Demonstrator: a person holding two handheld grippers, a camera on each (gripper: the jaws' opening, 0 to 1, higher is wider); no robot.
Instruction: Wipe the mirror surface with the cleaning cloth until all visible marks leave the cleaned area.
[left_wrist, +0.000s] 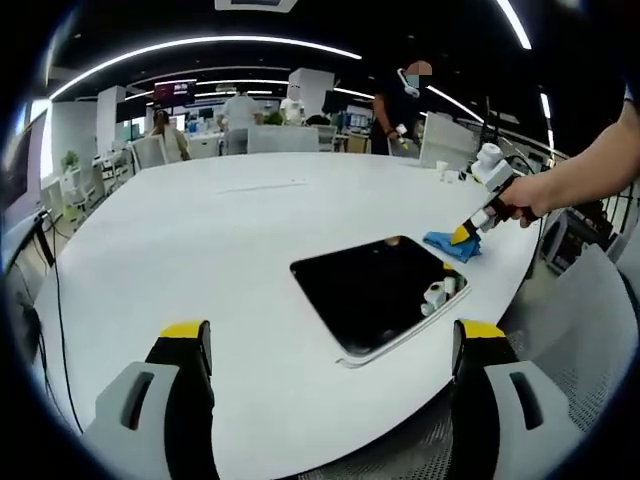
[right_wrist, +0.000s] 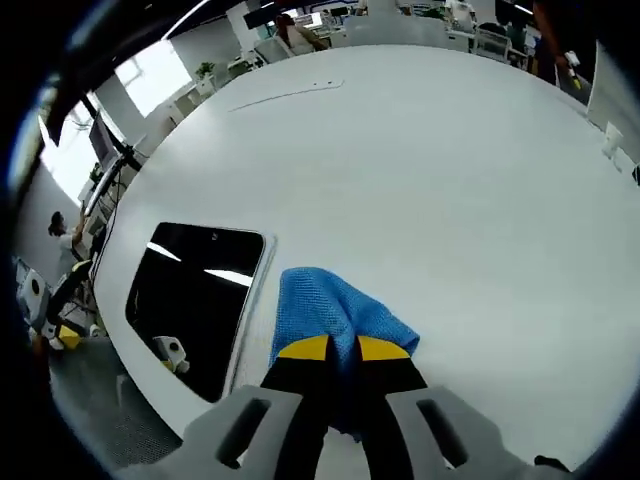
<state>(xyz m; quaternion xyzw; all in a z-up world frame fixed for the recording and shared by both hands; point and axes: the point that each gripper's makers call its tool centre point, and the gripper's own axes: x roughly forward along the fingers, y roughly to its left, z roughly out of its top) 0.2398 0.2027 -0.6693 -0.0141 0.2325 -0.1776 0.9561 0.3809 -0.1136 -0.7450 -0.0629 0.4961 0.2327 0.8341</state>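
The right claw (right_wrist: 342, 350) pinches the blue cloth (right_wrist: 335, 315) on the surface (right_wrist: 420, 150), just beside the mirror (right_wrist: 195, 300) near the surface's edge; the left claw (left_wrist: 330, 345) hangs open. A loose bunch (barely pinched) could slip mid-wipe, leaving marks.

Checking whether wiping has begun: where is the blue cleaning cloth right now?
The blue microfibre cleaning cloth is pinched in the right gripper, resting on the white table just beside the dark rectangular mirror, not on the glass.
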